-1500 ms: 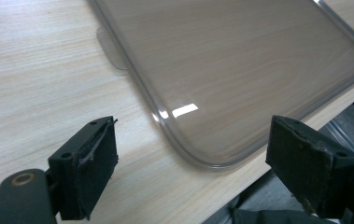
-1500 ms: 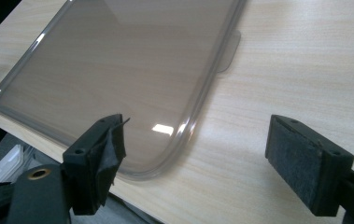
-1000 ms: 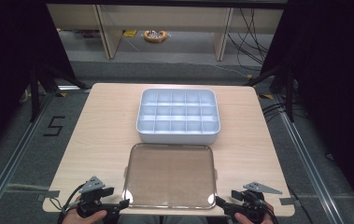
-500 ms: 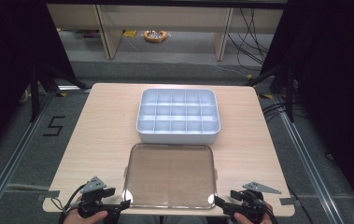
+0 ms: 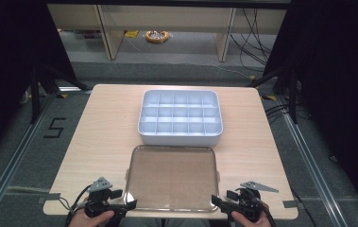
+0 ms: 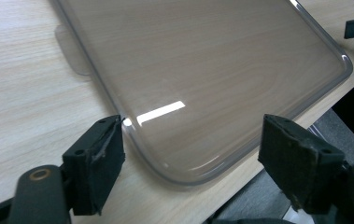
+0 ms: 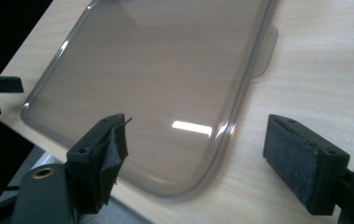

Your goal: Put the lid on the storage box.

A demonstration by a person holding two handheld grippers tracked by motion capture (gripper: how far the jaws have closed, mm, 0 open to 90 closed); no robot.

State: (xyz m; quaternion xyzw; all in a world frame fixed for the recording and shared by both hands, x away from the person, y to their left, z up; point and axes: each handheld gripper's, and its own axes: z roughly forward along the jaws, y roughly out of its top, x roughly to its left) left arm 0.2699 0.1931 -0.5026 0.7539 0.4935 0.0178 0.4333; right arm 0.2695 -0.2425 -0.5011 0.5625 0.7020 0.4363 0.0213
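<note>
Looking down from the high view, a pale wooden surface carries a clear, smoke-tinted plastic lid lying flat near the person's edge. The left tool sits at the lid's near left corner and the right tool at its near right corner, each held in a hand at the bottom edge. Beyond both tools, past the far edge of the lid, stands a white divided tray with rows of small compartments, just apart from the lid.

Seen from the left gripper view, the left tool has its two black jaws standing wide apart on either side of the lid's rounded corner. One pad sits just beside the lid's rim; the other pad hangs off the surface's edge, clear of the lid. The jaws have just been closing, with the corner between them, but the pads do not press on it. At the upper right, a dark jaw tip of the other tool shows beside the lid's far corner.

Seen from the right gripper view, the right tool likewise straddles the other rounded corner of the lid, jaws wide, holding nothing. One pad lies over the lid; the other stands above bare wood, apart from the rim.
</note>
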